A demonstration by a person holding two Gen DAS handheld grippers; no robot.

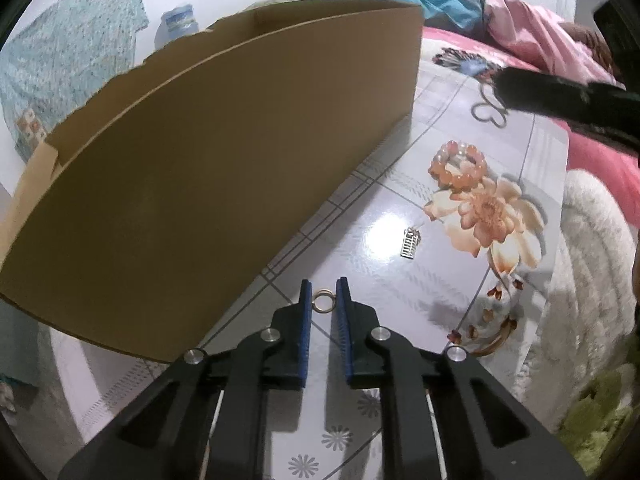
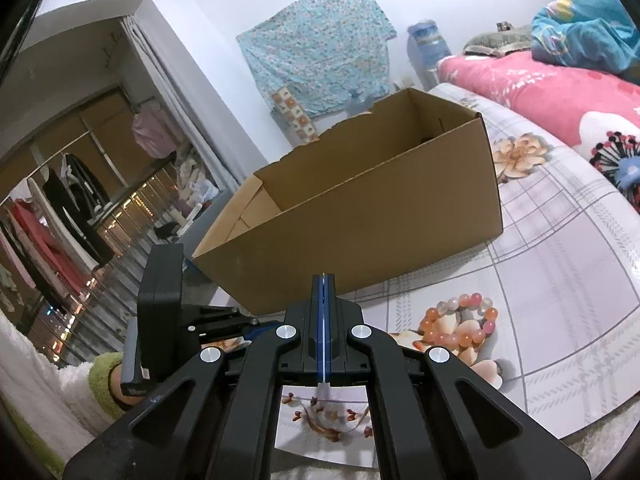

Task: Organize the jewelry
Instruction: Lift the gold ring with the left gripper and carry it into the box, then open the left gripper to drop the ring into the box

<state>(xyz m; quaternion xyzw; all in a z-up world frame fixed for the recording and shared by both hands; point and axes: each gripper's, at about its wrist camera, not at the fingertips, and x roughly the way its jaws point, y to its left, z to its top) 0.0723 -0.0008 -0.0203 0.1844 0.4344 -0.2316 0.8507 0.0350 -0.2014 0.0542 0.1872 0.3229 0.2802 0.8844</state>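
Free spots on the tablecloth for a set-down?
Bare cloth between the cardboard box and the bead bracelet, running toward the silver charm. In the right wrist view, open checked cloth right of the box out to the pink bedding. Crowded at the left tool, straddling a small ring.

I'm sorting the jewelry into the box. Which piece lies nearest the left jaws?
The small gold ring, lying between the left jaws' tips; the silver charm and bead bracelet sit farther away.
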